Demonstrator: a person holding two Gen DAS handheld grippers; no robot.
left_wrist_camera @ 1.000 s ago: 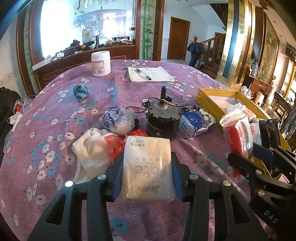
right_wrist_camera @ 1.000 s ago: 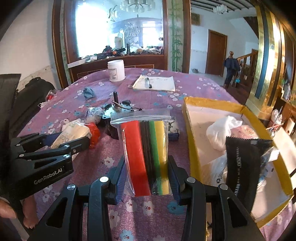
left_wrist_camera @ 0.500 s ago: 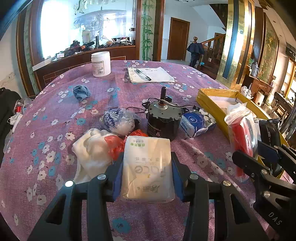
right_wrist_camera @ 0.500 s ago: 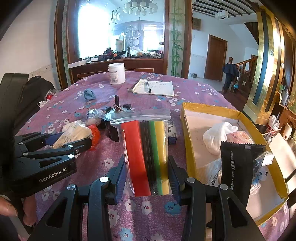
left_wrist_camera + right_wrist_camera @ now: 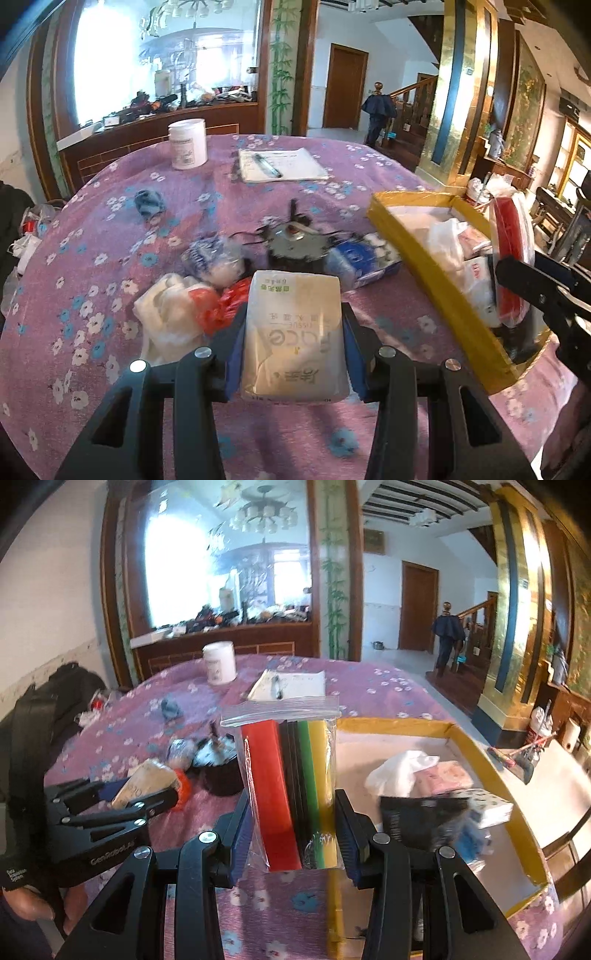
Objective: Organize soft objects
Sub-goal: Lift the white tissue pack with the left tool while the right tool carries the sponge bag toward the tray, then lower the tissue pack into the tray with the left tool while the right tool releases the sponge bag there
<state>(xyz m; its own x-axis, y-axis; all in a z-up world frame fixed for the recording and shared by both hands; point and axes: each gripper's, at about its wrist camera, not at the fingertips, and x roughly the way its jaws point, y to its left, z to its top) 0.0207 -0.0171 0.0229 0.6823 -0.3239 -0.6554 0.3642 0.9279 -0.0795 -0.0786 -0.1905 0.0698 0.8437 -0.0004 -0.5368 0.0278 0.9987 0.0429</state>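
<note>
Purple flowered cloth covers the round counter (image 5: 92,280). From the left wrist view, the left tool (image 5: 291,339) pinches a white tissue pack (image 5: 293,332) between its blue pads; its print reads "Face", seen upside down. Just beyond lie a white bundle (image 5: 166,314), a red bag (image 5: 218,306), a black motor (image 5: 291,247) and a blue-and-white pack (image 5: 365,258). Farther back stand a white jar (image 5: 187,144) and a notepad (image 5: 280,170) with a pen.

From the right wrist view, the right tool (image 5: 291,827) grips a clear zip bag (image 5: 288,786) of red, black, green and yellow strips — held upright beside the yellow box (image 5: 491,760), which holds soft packets. The left tool's body reads "GenRobot.AI".
</note>
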